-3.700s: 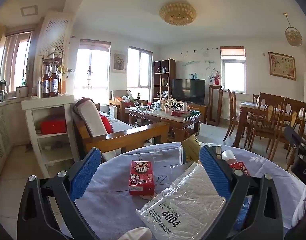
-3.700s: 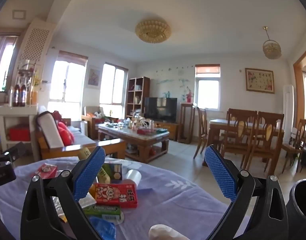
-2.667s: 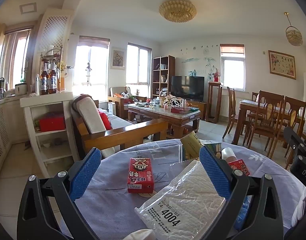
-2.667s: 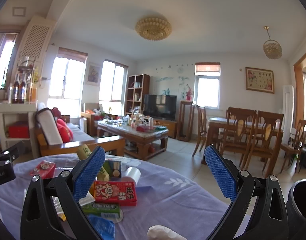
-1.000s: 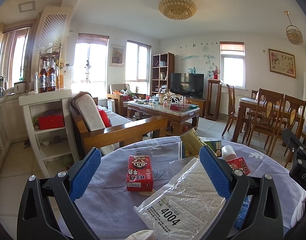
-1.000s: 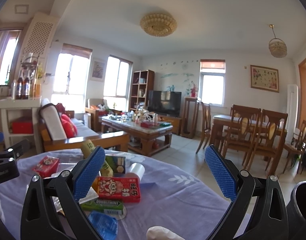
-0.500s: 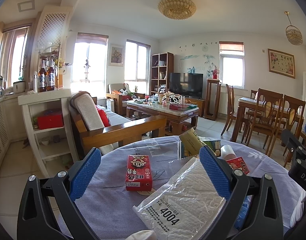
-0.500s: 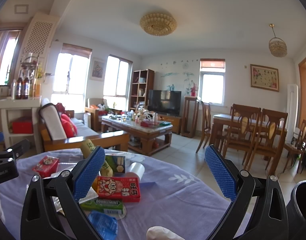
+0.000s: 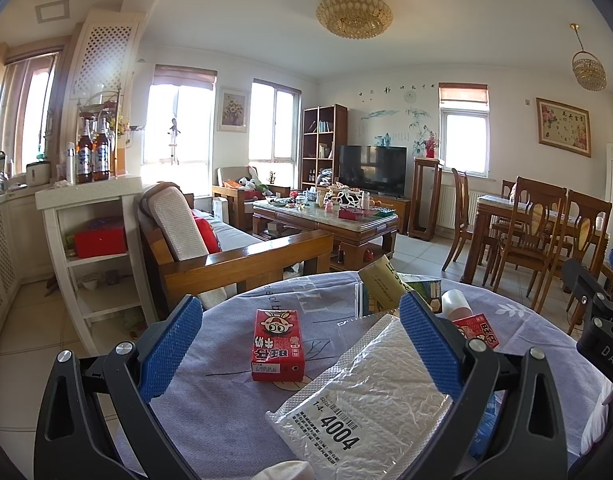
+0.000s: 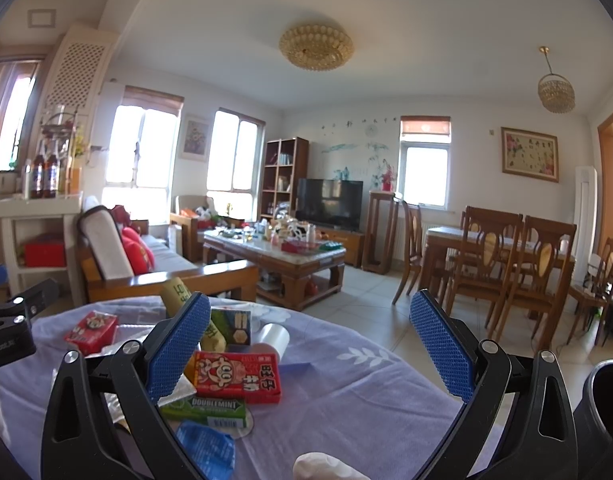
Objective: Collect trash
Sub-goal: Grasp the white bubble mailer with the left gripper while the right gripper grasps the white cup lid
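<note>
Trash lies scattered over the round table (image 9: 234, 400) with its lavender cloth, heaped mostly toward the centre, which I judge leaves every piece within reach of either tool. Largest is the silver bubble mailer (image 9: 370, 392) marked 4004, lying flat at about five o'clock in the left wrist view, partly between the left gripper (image 9: 302, 344) pads. Next is the red milk carton (image 9: 278, 344), lying on its side near six o'clock, squarely in that gripper's gap though not touched. In the right wrist view a second red carton (image 10: 238, 376) lies at seven o'clock, with a green Doublemint pack (image 10: 204, 410) just below it and touching it, and a crumpled blue wrapper (image 10: 206, 448) lower still. A dark bin (image 10: 604, 404) shows at four o'clock, off the table edge beside the right hand, probably placed there for dropping.

The left gripper's tongs stand spread wide, holding nothing. The right gripper (image 10: 310, 350) is likewise spread and empty, hovering over bare cloth to the right of the heap.

Compared with a few seconds ago little has changed: both tools have stayed open and the trash unmoved, with only a slight drift in both views.
</note>
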`<state>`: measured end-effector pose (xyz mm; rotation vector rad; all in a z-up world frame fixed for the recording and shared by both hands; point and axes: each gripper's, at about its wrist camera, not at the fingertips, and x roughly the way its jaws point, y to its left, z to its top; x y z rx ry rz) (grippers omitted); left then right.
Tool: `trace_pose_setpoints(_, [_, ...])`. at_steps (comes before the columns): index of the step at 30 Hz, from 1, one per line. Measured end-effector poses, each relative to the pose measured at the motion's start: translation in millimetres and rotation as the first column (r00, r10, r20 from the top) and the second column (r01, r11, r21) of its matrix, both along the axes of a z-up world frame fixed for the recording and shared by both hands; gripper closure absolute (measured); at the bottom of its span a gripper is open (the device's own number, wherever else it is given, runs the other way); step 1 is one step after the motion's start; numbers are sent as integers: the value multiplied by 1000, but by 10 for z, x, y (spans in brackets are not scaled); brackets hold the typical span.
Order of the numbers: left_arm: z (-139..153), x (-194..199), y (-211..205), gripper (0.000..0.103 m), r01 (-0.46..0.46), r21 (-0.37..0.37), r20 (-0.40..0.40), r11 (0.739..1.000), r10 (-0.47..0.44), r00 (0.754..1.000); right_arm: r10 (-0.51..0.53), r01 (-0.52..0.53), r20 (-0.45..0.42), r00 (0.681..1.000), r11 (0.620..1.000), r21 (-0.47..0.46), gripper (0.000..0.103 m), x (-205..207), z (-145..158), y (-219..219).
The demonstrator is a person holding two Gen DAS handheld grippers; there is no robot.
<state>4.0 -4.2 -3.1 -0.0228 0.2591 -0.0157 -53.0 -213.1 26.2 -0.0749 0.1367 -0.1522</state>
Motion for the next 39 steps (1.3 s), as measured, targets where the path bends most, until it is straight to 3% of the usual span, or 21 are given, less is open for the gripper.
trace_pose_setpoints(3, [3,15,25,5,17,-17,-12,1000,-17,1000,1,-1,-4,1000,1000,5,4,7,-7,-10])
trace_pose_setpoints(5, [-10,51,81,5,78,-54,-56,996,-81,995,17,-16,-28,999,999,35,4,43,-20,-58])
trace_pose_setpoints(8, [-36,97,108,5,173,-23,-156,985,-175,972,83,-68,-133,988,991,114,4,136,-84,-182])
trace_pose_setpoints(11, [-96,129,28,5,274,91,-265,958,-242,933,200,-158,-282,938,974,164,4,207,-162,-213])
trace_pose_setpoints(14, [-175,174,-111,5,373,177,-353,911,-295,888,255,-204,-405,878,965,164,4,231,-256,-145])
trace_pose_setpoints(17, [-231,262,-191,5,452,141,-410,881,-364,836,282,-219,-480,831,958,185,4,231,-339,-130])
trace_pose_setpoints(22, [-349,416,-319,5,476,146,-470,867,-363,805,296,-215,-529,795,954,210,4,271,-406,-241])
trace_pose_setpoints(26, [-411,421,-375,5,531,123,-519,839,-401,755,325,-216,-565,759,943,253,4,362,-465,-329])
trace_pose_setpoints(29, [-451,357,-406,5,551,169,-534,817,-394,748,365,-212,-581,727,925,316,4,409,-500,-407])
trace_pose_setpoints(32, [-501,288,-447,5,560,231,-525,796,-383,760,459,-230,-568,683,874,428,4,378,-536,-457])
trace_pose_setpoints(34, [-521,282,-476,6,559,266,-530,786,-365,765,473,-247,-586,657,871,426,4,326,-565,-395])
trace_pose_setpoints(36, [-496,263,-476,15,565,277,-520,777,-373,768,463,-274,-613,641,883,380,6,229,-588,-286])
trace_pose_setpoints(37, [-493,260,-478,19,568,277,-519,775,-377,767,459,-290,-628,629,888,358,11,185,-604,-231])
trace_pose_setpoints(39, [-506,299,-460,36,563,255,-537,786,-369,758,449,-294,-653,610,893,340,25,140,-658,-171])
